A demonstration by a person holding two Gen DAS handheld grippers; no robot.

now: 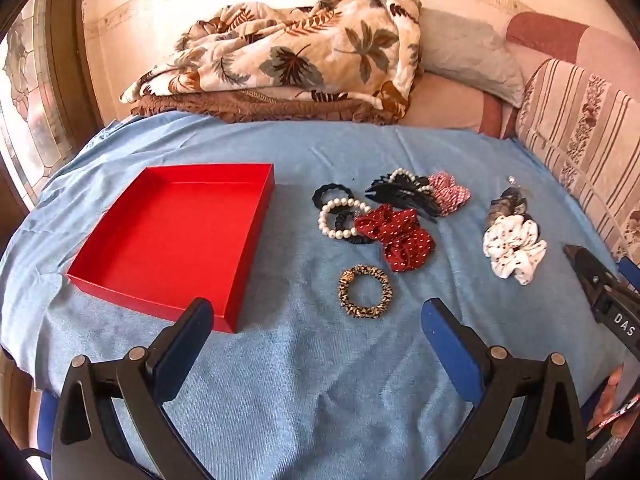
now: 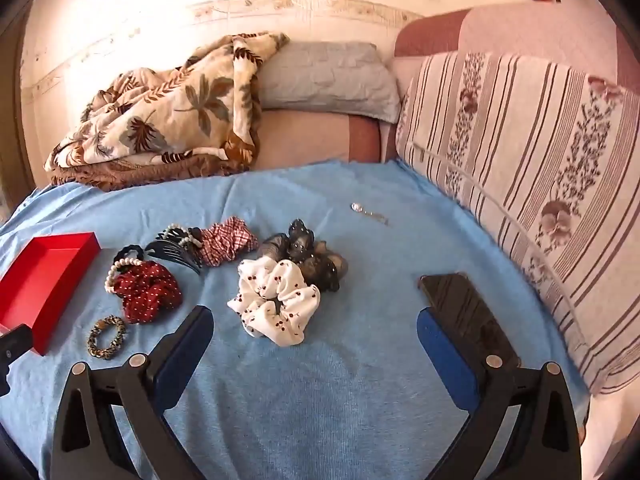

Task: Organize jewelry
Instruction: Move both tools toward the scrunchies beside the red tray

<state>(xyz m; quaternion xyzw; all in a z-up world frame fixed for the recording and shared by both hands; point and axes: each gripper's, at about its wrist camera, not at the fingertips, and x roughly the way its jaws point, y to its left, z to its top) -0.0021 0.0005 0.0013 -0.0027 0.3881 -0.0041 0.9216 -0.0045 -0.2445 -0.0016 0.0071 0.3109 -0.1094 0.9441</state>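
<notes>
An empty red box [image 1: 120, 256] [image 2: 24, 292] lies on the blue cloth at the left. To its right lie a pearl bracelet [image 1: 326, 220] [image 2: 112, 274], a red dotted scrunchie [image 1: 400, 238] [image 2: 146, 292], a leopard-print hair tie [image 1: 365, 291] [image 2: 106, 337], a dark comb clip [image 1: 400, 196] [image 2: 176, 252], a checked scrunchie [image 1: 450, 192] [image 2: 226, 242], a white scrunchie [image 1: 514, 250] [image 2: 276, 300] and a dark sheer scrunchie [image 2: 316, 256]. My left gripper [image 1: 316, 316] hangs open just short of the leopard tie. My right gripper [image 2: 316, 324] is open near the white scrunchie. Neither holds anything.
A black phone [image 2: 464, 312] lies on the cloth at the right, by a striped floral cushion [image 2: 540, 168]. A small silver chain [image 2: 368, 212] lies farther back. A leaf-print blanket [image 1: 304, 52] and grey pillow [image 2: 328, 76] are piled behind.
</notes>
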